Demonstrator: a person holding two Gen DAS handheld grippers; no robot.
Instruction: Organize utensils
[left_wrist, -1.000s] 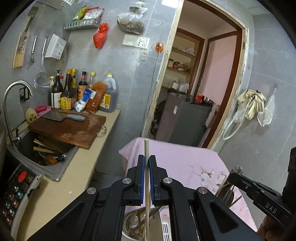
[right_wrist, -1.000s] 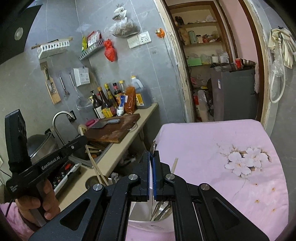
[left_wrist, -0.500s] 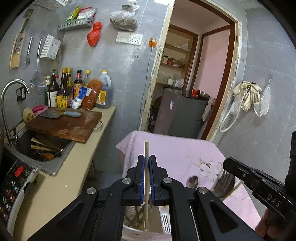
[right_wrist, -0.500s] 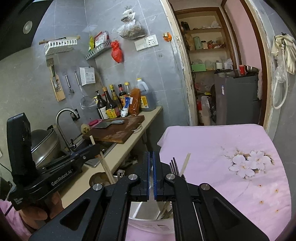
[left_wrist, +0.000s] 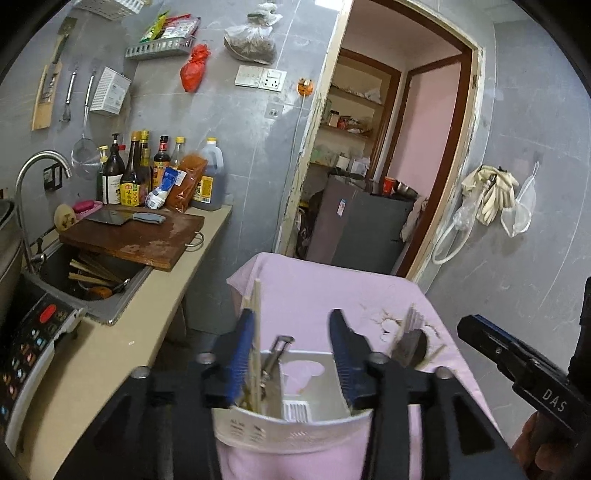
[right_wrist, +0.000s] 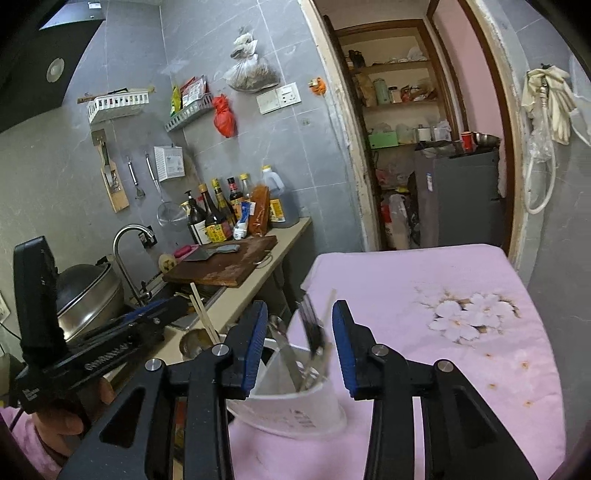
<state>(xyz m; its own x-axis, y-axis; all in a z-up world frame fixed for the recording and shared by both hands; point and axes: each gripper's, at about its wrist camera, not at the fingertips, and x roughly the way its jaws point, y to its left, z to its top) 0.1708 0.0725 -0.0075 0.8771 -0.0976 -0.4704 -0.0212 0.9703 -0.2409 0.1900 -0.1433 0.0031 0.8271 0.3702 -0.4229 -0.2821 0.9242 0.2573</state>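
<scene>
Both hand-held grippers, left (left_wrist: 293, 354) and right (right_wrist: 299, 345), hang with jaws apart and empty over my white utensil holder (right_wrist: 295, 410) on the pink surface (right_wrist: 424, 280), chopstick (left_wrist: 257, 332) upright just inside the left one's near finger, fork (right_wrist: 313, 326) leaning below the right.

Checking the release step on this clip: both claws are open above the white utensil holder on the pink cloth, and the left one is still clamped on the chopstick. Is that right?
Not quite. The left claw is open, as the left wrist view shows: the chopstick stands free in the white utensil holder, leaning by one blue pad. The right claw is open too, above the holder on the pink cloth.
</scene>
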